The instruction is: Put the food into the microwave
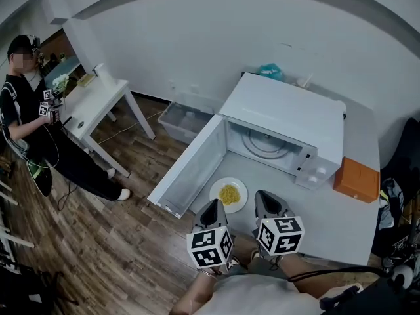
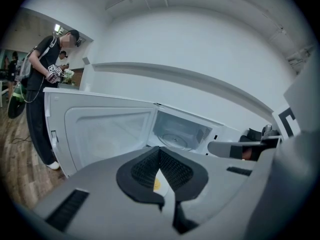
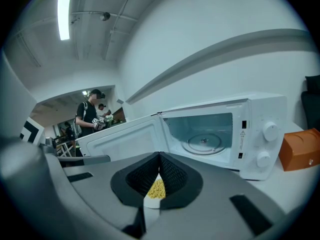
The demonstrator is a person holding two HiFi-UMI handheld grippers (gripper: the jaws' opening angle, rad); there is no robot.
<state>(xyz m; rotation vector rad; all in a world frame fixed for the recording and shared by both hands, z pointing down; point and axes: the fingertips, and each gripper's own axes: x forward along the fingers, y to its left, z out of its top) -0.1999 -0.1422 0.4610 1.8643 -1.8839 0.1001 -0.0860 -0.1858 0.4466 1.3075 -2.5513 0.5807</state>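
A white plate of yellow food (image 1: 228, 194) lies on the grey table (image 1: 341, 222), just in front of the white microwave (image 1: 289, 113). The microwave's door (image 1: 190, 166) stands swung open to the left, and the glass turntable (image 3: 202, 143) inside is bare. My left gripper (image 1: 214, 206) is shut, empty, at the plate's near left edge. My right gripper (image 1: 264, 197) is shut and empty too, just right of the plate. Between the shut pads I see a sliver of the food (image 3: 156, 189) in the right gripper view and of the plate (image 2: 156, 184) in the left gripper view.
An orange box (image 1: 356, 179) sits on the table right of the microwave. On the wooden floor to the left stand a clear plastic bin (image 1: 184, 120) and a white side table (image 1: 98, 100). Beside that table, a person (image 1: 26, 120) holds other grippers.
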